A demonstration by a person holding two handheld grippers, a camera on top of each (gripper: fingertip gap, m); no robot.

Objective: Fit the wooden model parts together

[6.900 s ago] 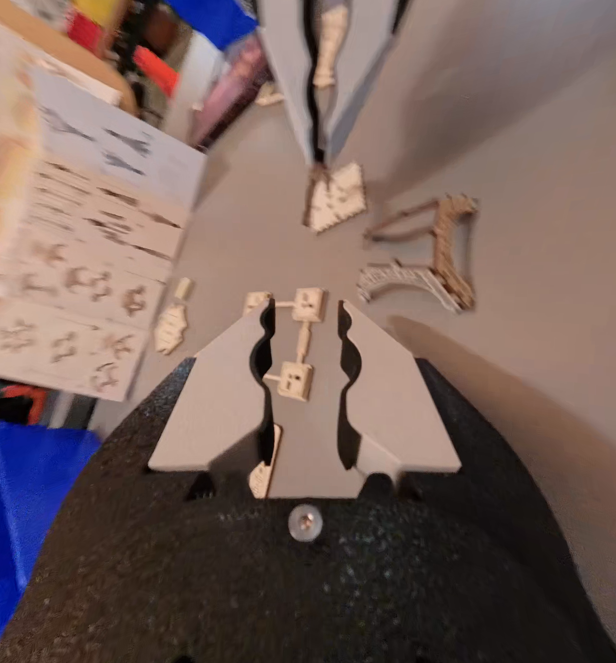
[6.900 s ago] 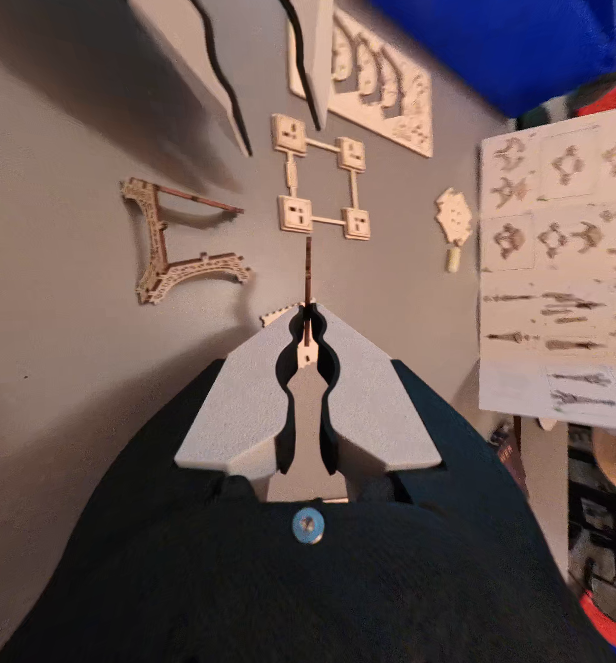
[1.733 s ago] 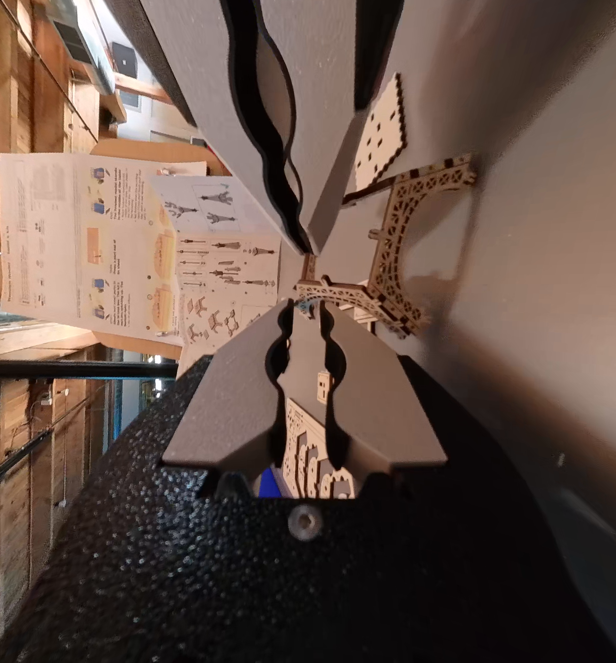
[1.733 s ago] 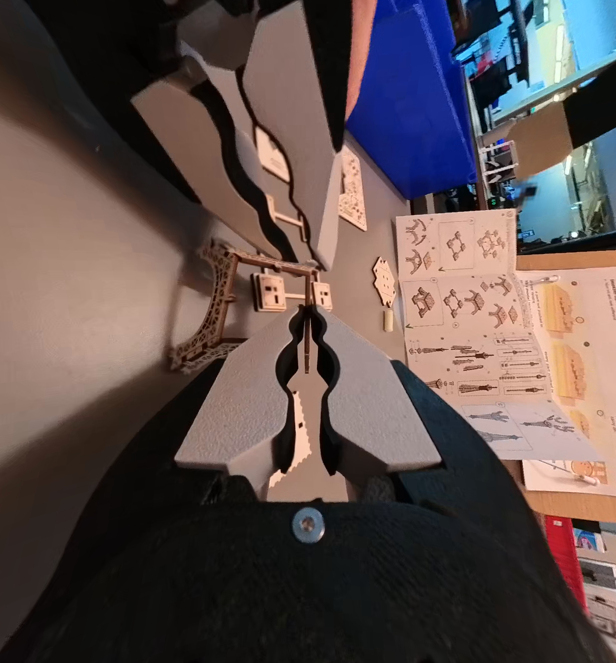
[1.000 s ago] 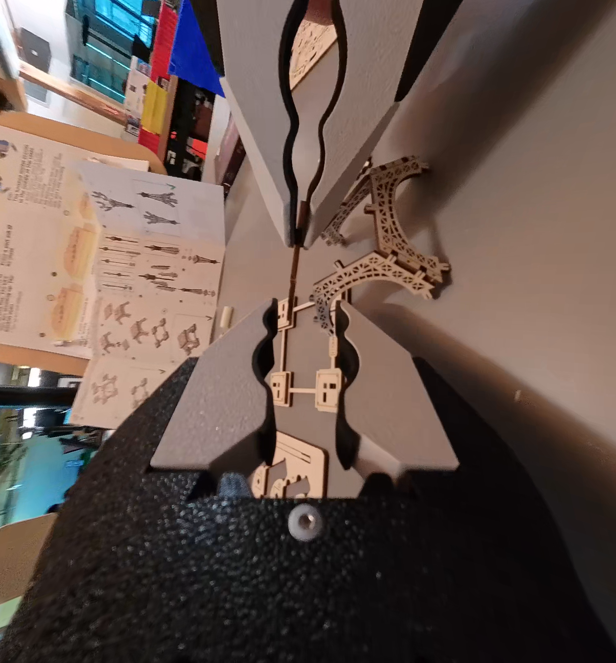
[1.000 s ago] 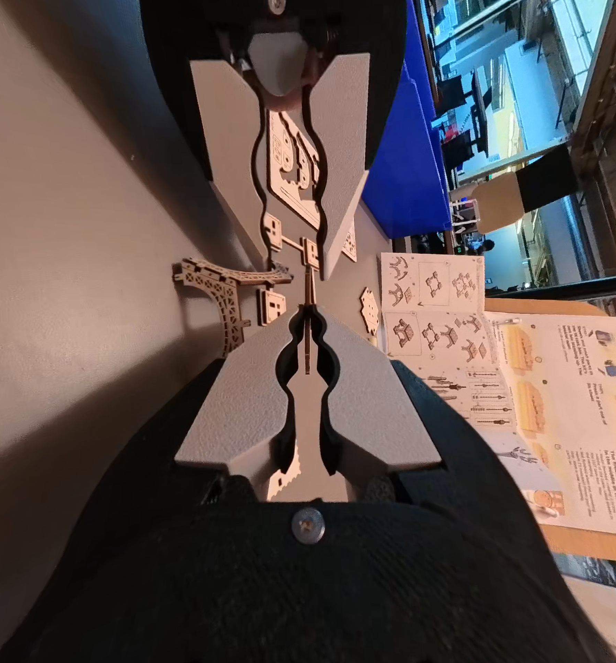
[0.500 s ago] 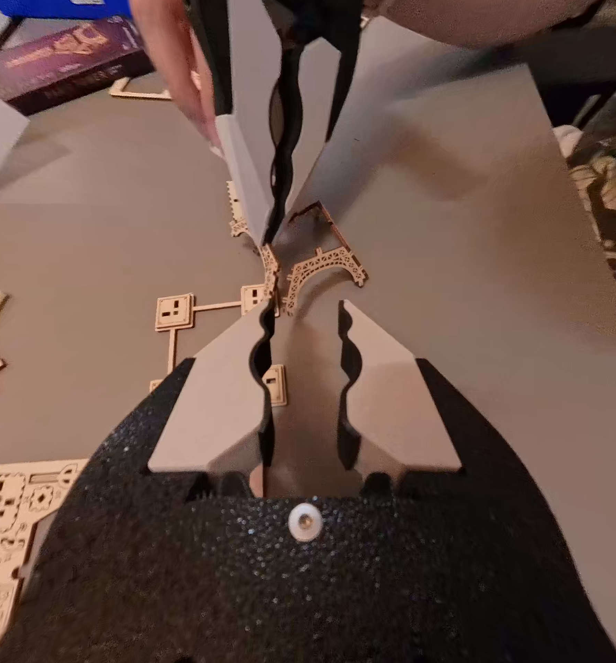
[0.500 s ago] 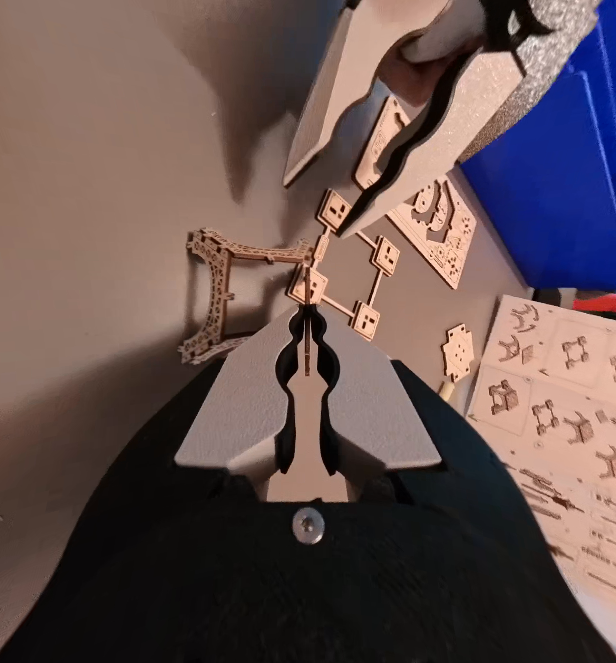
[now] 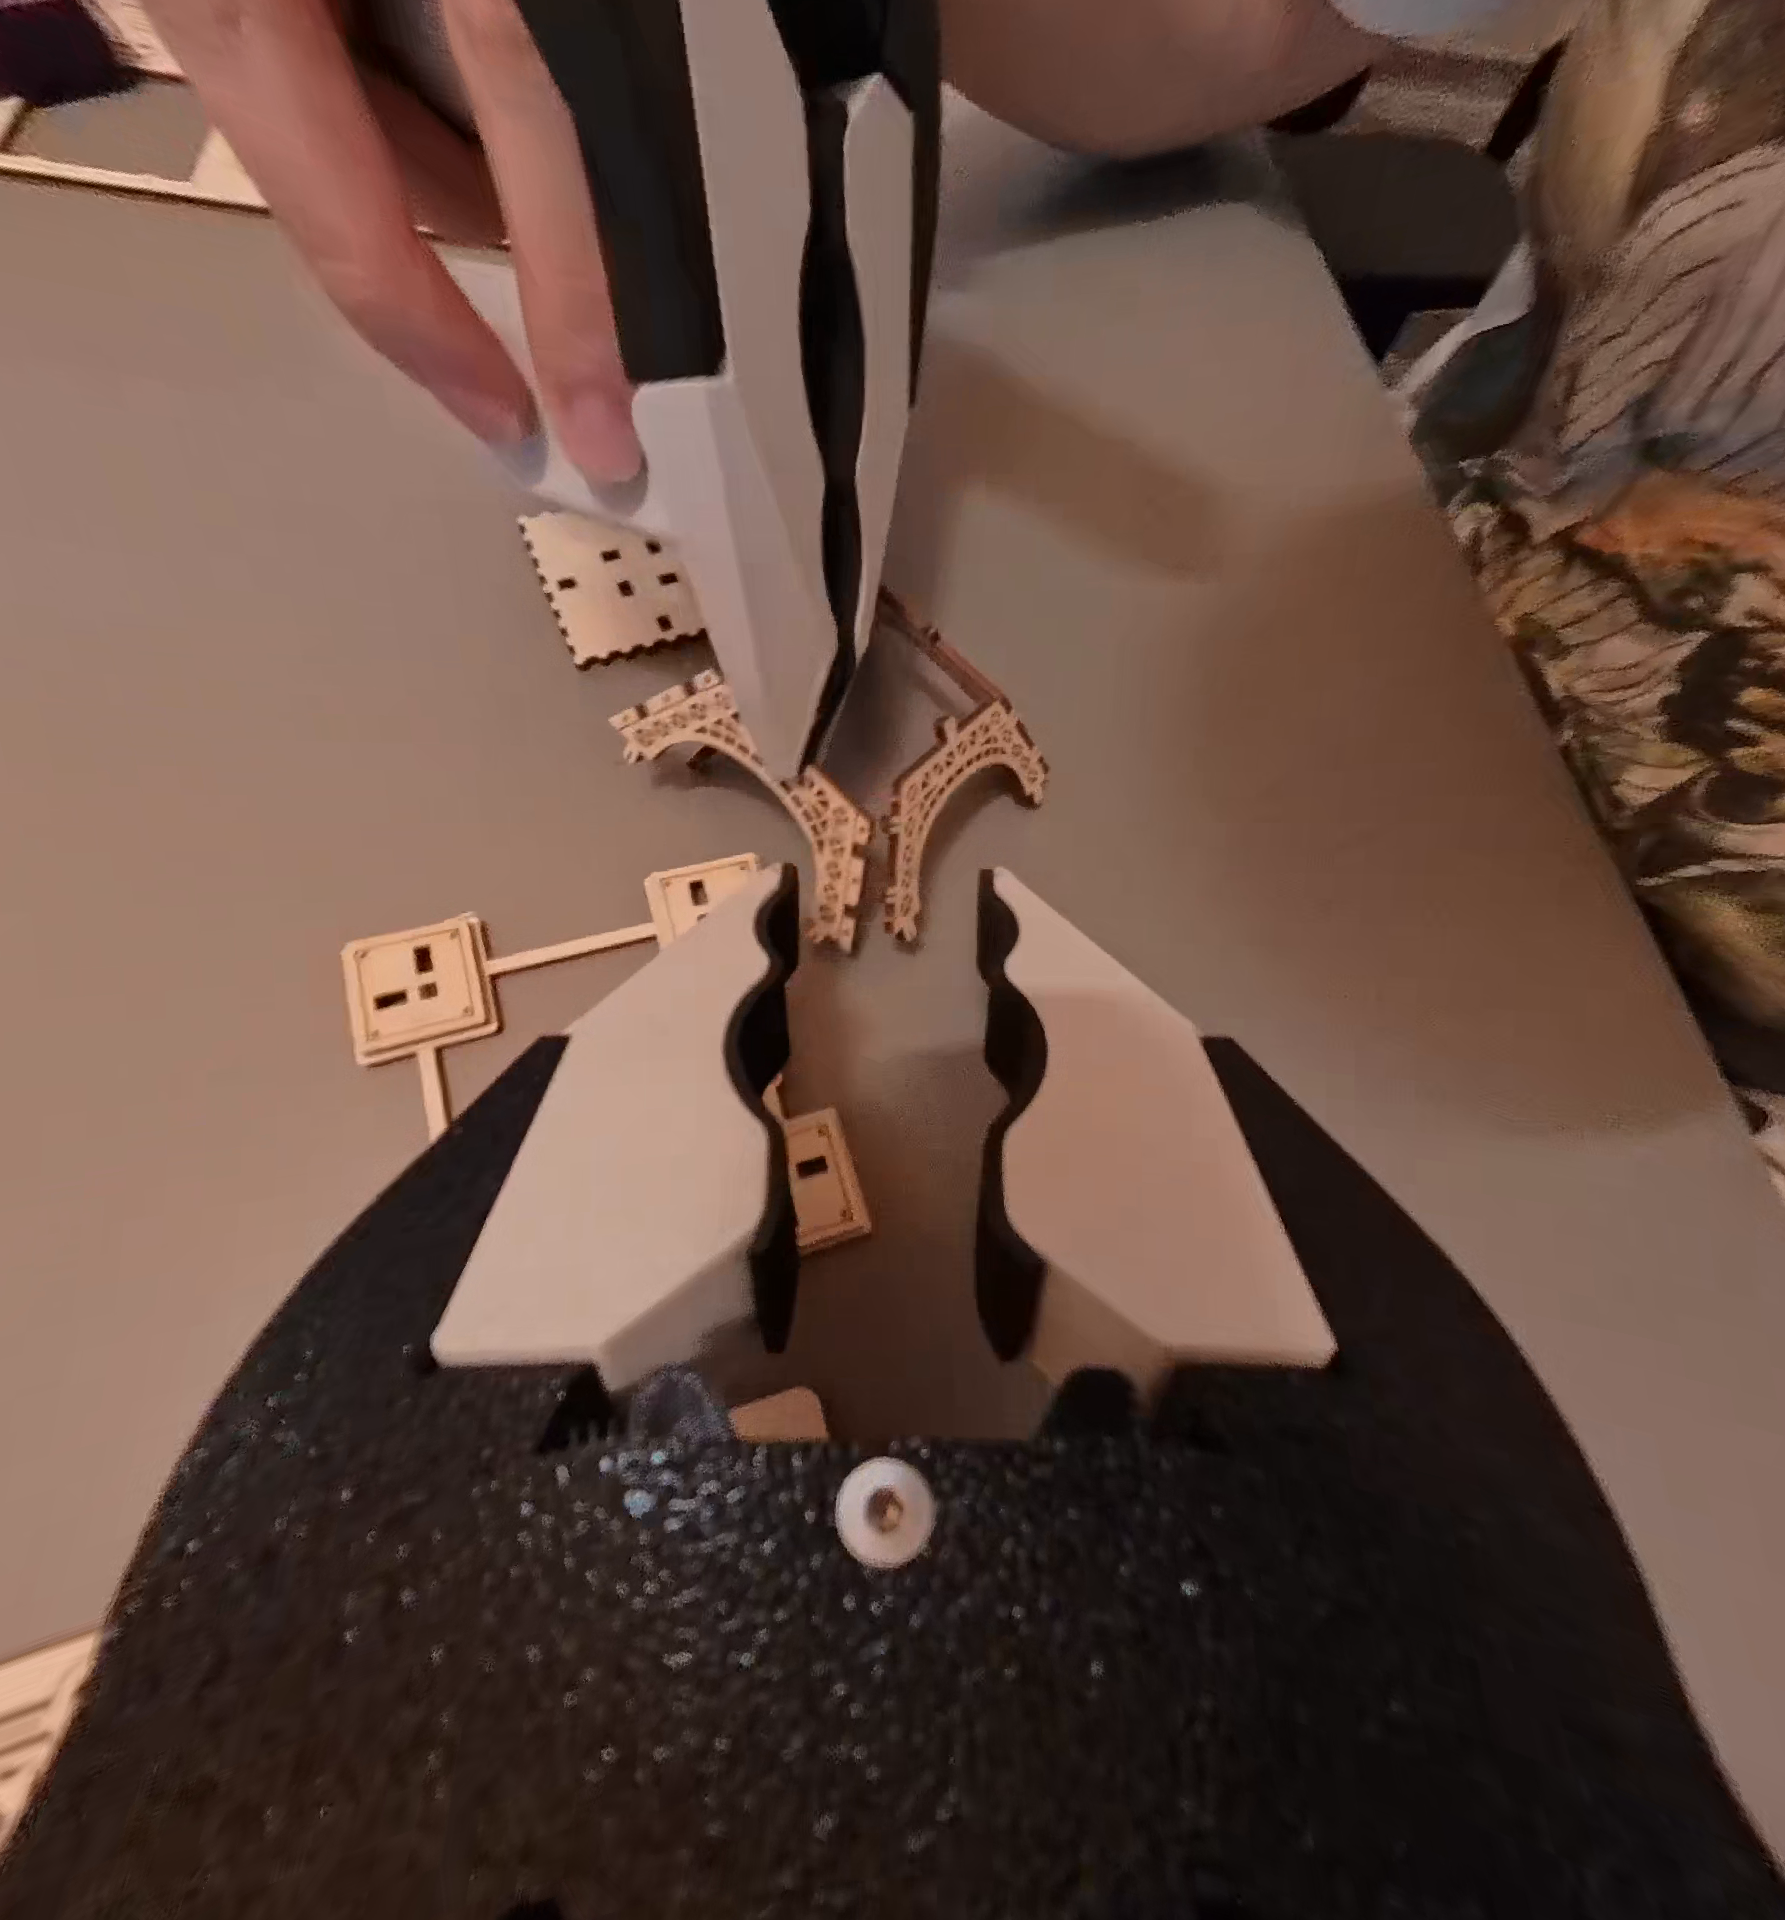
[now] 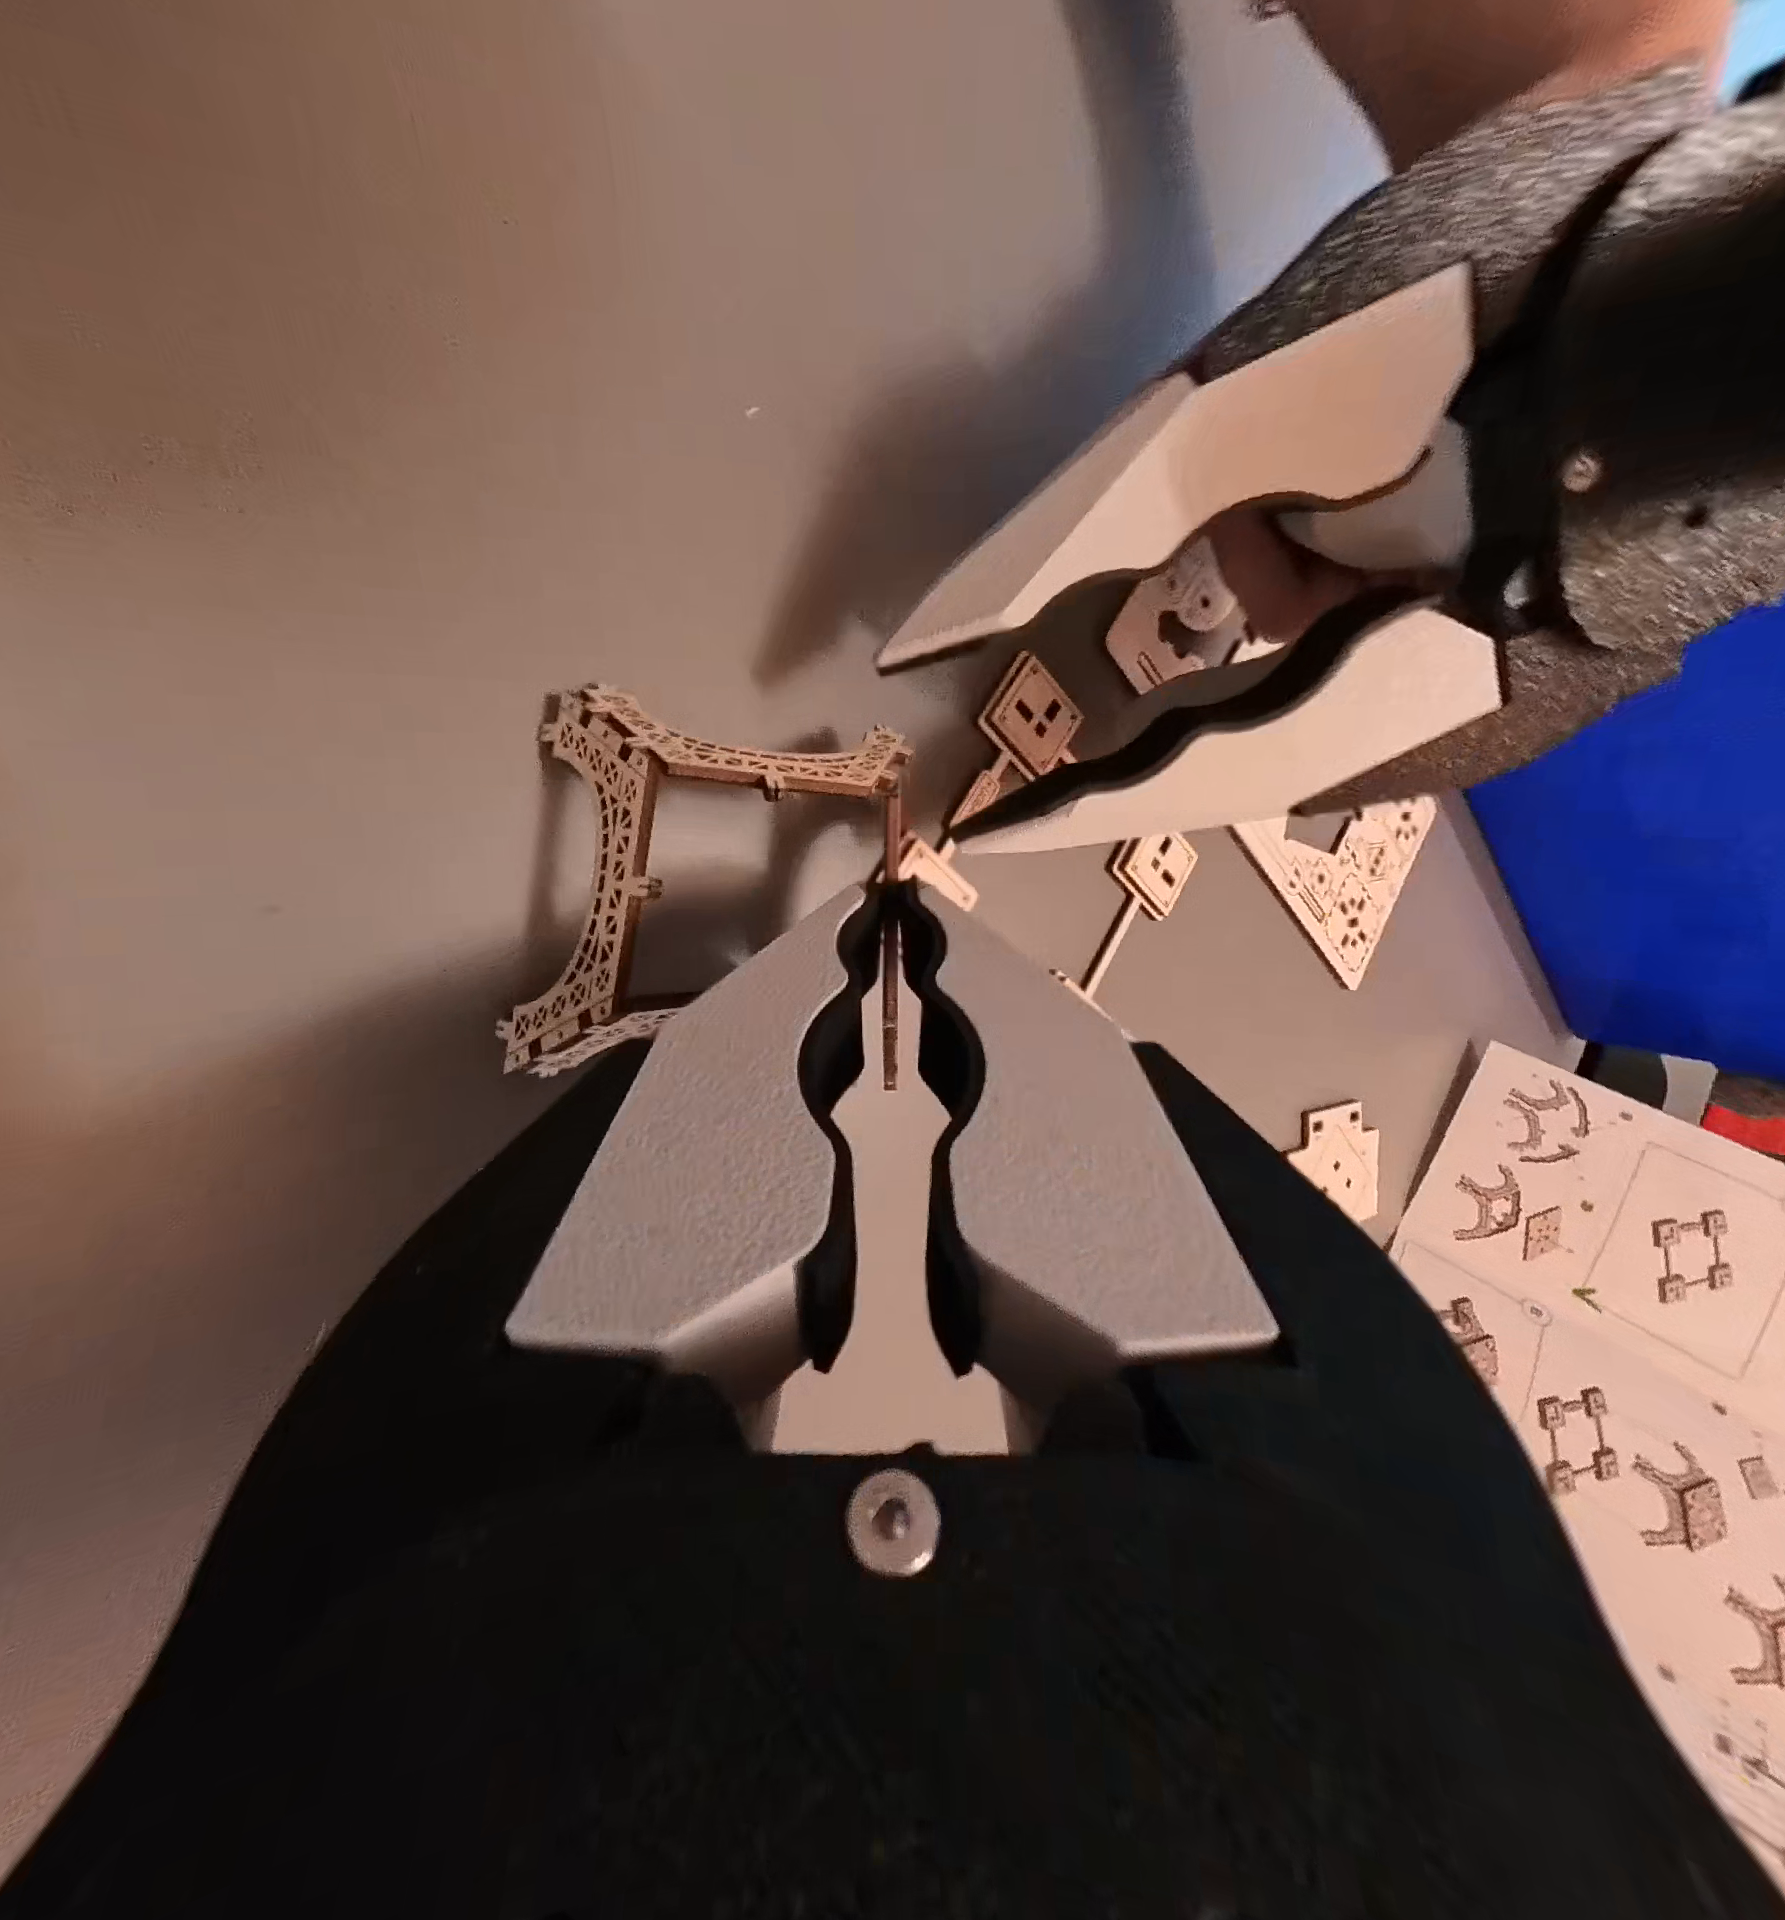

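My right gripper (image 10: 889, 883) is shut on a thin lattice arch piece (image 10: 888, 997), seen edge-on between its fingers. The piece's far end sits at a corner of the partly built lattice arch assembly (image 10: 613, 883) on the grey table. In the left wrist view the right gripper (image 9: 815, 753) comes down from the top, holding the arch piece (image 9: 831, 847) beside the assembly (image 9: 961, 790). My left gripper (image 9: 886, 904) is open and empty, its tips just short of both arch legs. It also shows in the right wrist view (image 10: 919, 753), open, at the upper right.
A wooden square frame with corner pads (image 9: 420, 987) lies left of my left gripper. A perforated square plate (image 9: 613, 597) lies under a hand (image 9: 431, 260). A parts sheet (image 10: 1355, 883), a small piece (image 10: 1340, 1158), an instruction sheet (image 10: 1646, 1351) and a blue bin (image 10: 1677, 883) are at right. My two grippers' fingertips are within a few centimetres of each other.
Both grippers have turned to look down at the table and closed in on the assembly. The right stays shut on the arch piece, now at the assembly's corner. The left stays open.
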